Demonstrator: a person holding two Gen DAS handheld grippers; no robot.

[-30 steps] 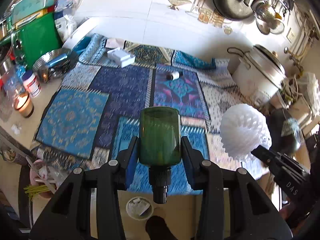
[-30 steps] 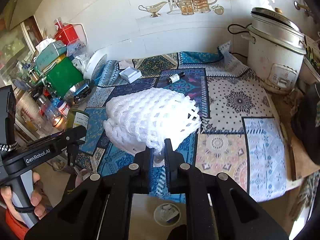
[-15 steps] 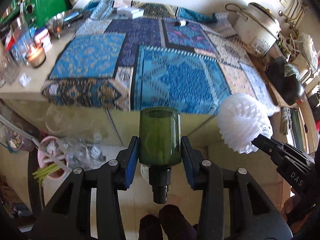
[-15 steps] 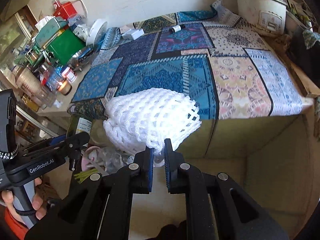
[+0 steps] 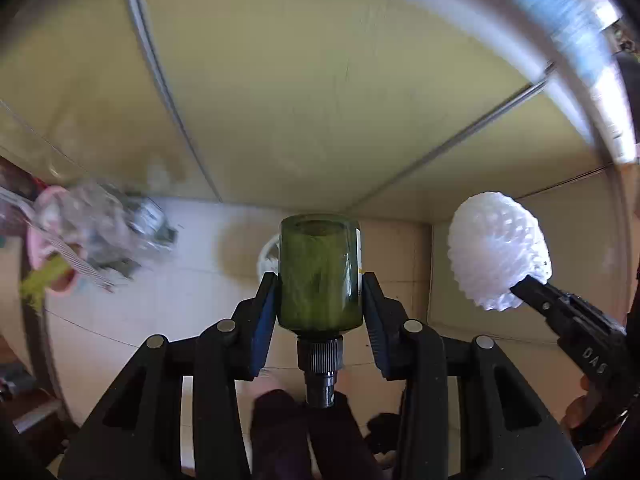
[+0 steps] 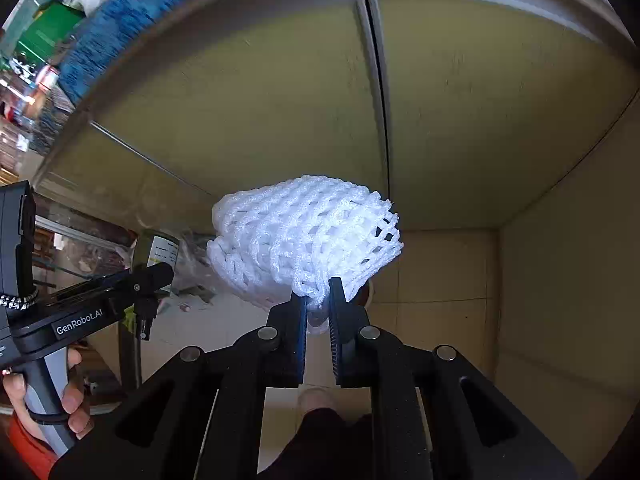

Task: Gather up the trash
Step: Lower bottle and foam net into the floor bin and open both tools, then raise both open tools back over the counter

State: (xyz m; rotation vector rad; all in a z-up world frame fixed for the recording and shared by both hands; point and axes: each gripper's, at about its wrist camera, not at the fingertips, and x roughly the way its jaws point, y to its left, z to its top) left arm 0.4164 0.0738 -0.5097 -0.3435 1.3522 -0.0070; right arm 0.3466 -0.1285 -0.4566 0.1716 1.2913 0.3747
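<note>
My left gripper (image 5: pixel 319 292) is shut on a dark green bottle (image 5: pixel 319 272), held neck toward the camera, above the floor in front of the counter. A white round bin (image 5: pixel 267 258) on the floor shows just behind the bottle, mostly hidden. My right gripper (image 6: pixel 318 300) is shut on a white foam net (image 6: pixel 308 236). The net also shows at the right of the left wrist view (image 5: pixel 498 260). The left gripper and bottle appear at the left of the right wrist view (image 6: pixel 154 256).
Yellow-green cabinet doors (image 5: pixel 320 80) fill the background under the counter edge (image 6: pixel 120 20). A pink container with clear plastic and green scraps (image 5: pixel 60 248) sits on the floor at left. The person's feet (image 5: pixel 296 420) are below the grippers.
Both grippers have dropped from counter height down toward the floor, still holding the bottle and the net. The tabletop has left the view and the cabinet front now fills it.
</note>
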